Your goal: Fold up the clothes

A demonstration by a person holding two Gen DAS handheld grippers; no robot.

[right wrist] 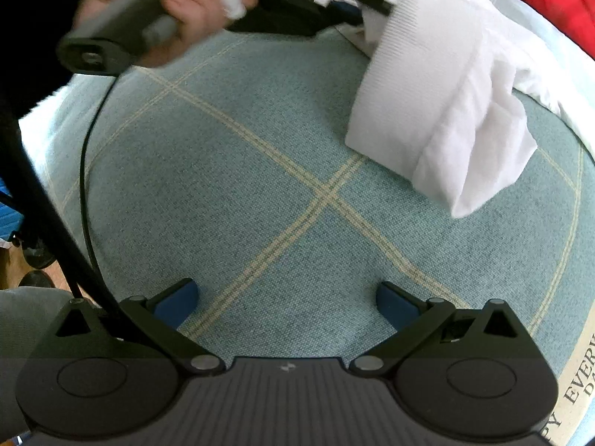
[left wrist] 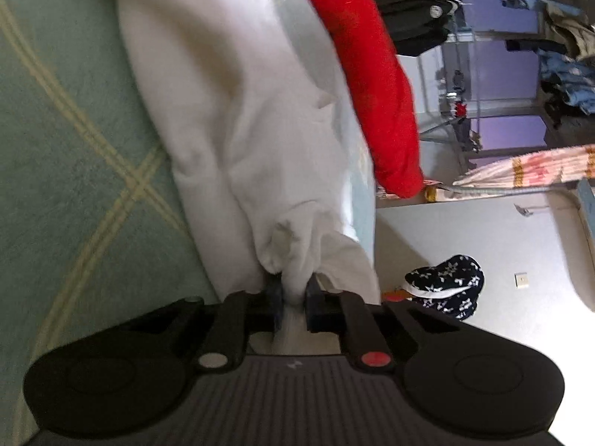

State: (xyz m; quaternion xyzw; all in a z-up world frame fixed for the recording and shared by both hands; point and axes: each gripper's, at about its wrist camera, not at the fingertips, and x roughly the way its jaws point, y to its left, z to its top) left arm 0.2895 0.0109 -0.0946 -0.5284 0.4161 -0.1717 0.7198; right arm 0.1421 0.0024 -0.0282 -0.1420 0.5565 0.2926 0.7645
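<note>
Gripping a bunched edge of the white garment (left wrist: 238, 119), the left gripper (left wrist: 293, 297) is clamped shut on it. A hand (right wrist: 186, 11) holds it tilted above the teal cloth (right wrist: 260, 186). The right gripper (right wrist: 286, 304) hovers empty, jaws apart.

Bare teal cloth (right wrist: 260, 186) lies open; white garment (right wrist: 438, 111) blocks far right.

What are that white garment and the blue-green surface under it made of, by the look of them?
White garment: soft matte fabric, probably cotton knit; one band shows fine ribbing, and it creases loosely where the left tool pinches it. Surface: coarse woven cloth, matte, with a visible speckled weave and pale yellow crossing stripes. The exact fibre can't be told.
</note>
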